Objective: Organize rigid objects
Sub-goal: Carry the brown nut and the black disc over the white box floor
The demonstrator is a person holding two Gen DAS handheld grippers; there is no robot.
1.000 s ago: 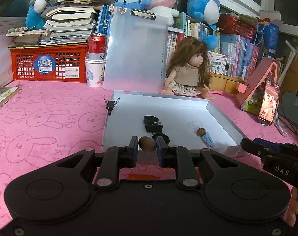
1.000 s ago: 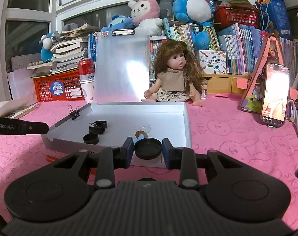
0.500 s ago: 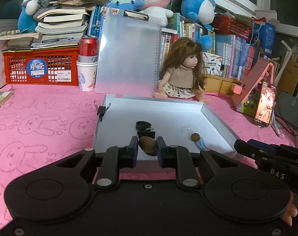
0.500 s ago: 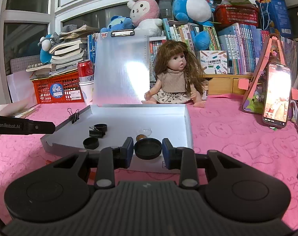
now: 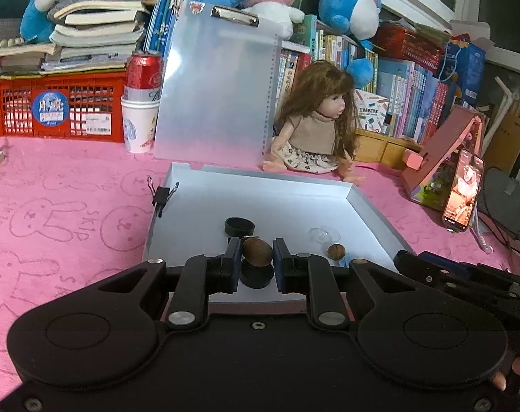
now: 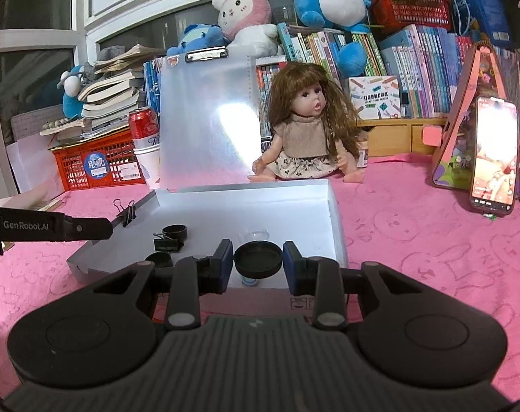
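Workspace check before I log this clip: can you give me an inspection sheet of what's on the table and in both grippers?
Surface: pink bunny-print cloth.
Job's things: shallow white tray holding black ring, black cap, binder clip, a second brown nut.
Clutter: doll, clipboard, phone, red crate, soda can, books, plush toys.
Grippers: left gripper shut on brown nut; right gripper shut on black lid.
Cables: white cable by the phone.
Surroundings: dark windows behind.

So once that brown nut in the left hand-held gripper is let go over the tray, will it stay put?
Probably not. The brown nut looks smooth and egg-shaped, so it may roll across the flat tray floor. It seems hard and light; the low rim should likely stop it.
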